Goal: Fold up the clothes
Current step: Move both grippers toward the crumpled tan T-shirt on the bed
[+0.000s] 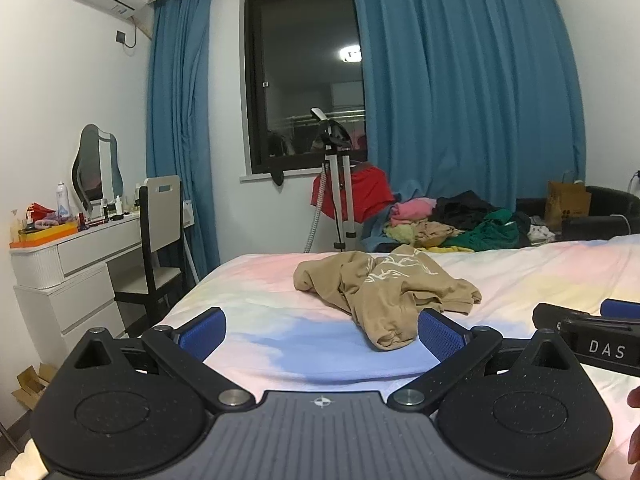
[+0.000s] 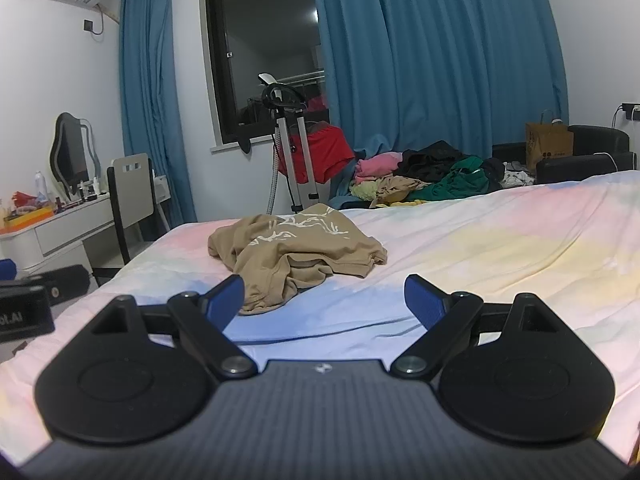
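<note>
Bed (image 1: 280,320) with a pastel sheet carries everything. Left gripper (image 1: 322,334) hovers over its near edge, jaws wide apart, nothing between them. Crumpled tan shirt (image 1: 384,292) lies near the bed's far left corner. Right gripper (image 2: 324,300) hovers alongside, jaws likewise spread, gripping nothing.

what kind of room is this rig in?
Almost certainly a home bedroom: a bed with a pastel sheet, a white dressing table with a mirror, and a loose pile of clothes under the curtained window.
</note>
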`<move>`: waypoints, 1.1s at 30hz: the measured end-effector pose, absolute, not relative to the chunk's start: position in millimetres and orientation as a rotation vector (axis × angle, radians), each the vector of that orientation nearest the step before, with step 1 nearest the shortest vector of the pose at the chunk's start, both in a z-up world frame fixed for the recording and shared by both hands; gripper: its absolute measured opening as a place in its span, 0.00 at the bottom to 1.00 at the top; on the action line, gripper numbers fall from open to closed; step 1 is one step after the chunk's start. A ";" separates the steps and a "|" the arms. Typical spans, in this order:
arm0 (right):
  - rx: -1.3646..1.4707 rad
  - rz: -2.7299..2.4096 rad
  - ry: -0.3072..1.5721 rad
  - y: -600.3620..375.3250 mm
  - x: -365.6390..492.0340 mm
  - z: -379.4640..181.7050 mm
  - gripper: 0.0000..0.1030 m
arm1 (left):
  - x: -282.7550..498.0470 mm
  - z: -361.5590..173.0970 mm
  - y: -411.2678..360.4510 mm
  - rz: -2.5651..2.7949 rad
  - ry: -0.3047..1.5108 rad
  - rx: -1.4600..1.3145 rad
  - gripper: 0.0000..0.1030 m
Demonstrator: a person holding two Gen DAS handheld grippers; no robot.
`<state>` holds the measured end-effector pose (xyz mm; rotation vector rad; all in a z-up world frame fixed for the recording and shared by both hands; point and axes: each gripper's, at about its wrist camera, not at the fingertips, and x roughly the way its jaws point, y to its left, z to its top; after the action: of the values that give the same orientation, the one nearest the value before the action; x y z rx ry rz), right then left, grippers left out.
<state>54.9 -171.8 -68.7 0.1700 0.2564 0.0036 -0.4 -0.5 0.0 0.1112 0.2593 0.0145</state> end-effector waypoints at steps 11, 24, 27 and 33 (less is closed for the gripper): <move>0.161 -0.004 0.253 -170.8 54.0 -72.0 0.86 | 0.8 1.0 -7.8 0.025 0.252 0.126 1.00; 0.108 -0.050 0.256 -169.3 50.3 -78.1 0.86 | 5.5 4.4 5.5 0.019 0.214 0.112 1.00; 0.098 -0.082 0.248 -167.3 52.0 -75.9 0.86 | 11.7 4.7 9.0 0.035 0.187 0.135 1.00; 0.116 -0.117 0.233 -153.7 50.0 -49.2 0.86 | 20.3 4.6 34.3 0.059 0.218 0.074 1.00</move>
<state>50.0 -153.7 -49.2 0.1156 0.2333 -0.1170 20.3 34.3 4.6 0.0739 0.2179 0.0593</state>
